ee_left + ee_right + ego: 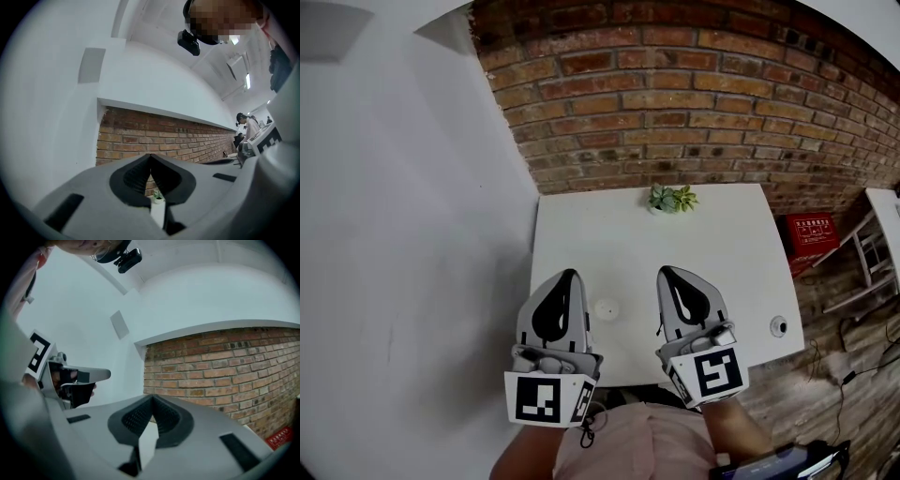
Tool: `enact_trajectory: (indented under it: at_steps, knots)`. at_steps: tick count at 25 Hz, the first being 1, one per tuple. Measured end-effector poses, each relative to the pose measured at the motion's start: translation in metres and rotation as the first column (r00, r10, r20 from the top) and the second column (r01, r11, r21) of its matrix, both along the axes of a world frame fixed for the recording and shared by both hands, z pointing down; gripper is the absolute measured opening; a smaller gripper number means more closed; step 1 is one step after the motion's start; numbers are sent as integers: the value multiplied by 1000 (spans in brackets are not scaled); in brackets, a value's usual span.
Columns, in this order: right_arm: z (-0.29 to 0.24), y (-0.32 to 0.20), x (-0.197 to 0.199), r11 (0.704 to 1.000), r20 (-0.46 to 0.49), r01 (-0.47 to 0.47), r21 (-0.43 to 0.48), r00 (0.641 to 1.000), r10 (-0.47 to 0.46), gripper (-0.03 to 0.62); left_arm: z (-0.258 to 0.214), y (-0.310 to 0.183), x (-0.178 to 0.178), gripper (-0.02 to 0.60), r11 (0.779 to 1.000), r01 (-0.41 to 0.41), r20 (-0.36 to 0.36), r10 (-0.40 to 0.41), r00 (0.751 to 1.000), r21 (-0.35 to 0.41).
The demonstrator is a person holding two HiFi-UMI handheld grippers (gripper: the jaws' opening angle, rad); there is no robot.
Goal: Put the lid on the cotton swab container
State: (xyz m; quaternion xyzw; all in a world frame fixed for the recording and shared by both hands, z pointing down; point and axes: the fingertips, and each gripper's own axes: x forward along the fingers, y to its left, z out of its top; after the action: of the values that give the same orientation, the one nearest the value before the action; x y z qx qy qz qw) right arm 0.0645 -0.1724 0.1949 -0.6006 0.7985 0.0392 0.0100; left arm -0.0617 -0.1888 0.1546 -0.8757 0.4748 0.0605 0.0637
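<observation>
In the head view a small round white container [606,308] stands on the white table [722,244], between my two grippers. A second small round white piece [779,326] lies near the table's right front corner; I cannot tell which is lid and which is container. My left gripper [571,274] is held over the table's front left, tips touching and nothing held. My right gripper [667,270] hangs just right of the container, also shut and empty. Both gripper views point up at the wall, with the left gripper [150,157] and right gripper [152,399] closed tip to tip.
A small potted plant [670,198] sits at the table's far edge against the brick wall [694,103]. A red crate [811,234] and a white chair [872,248] stand on the floor to the right. A white wall [403,234] runs along the left.
</observation>
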Motion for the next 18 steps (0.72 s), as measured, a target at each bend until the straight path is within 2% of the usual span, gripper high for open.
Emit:
enact_trajectory:
  at_steps: [18]
  knots:
    - [-1,3,3,1000,-7,15,12,1000,-15,5,11,5,16,0,1000,-18,35,19,999,-21]
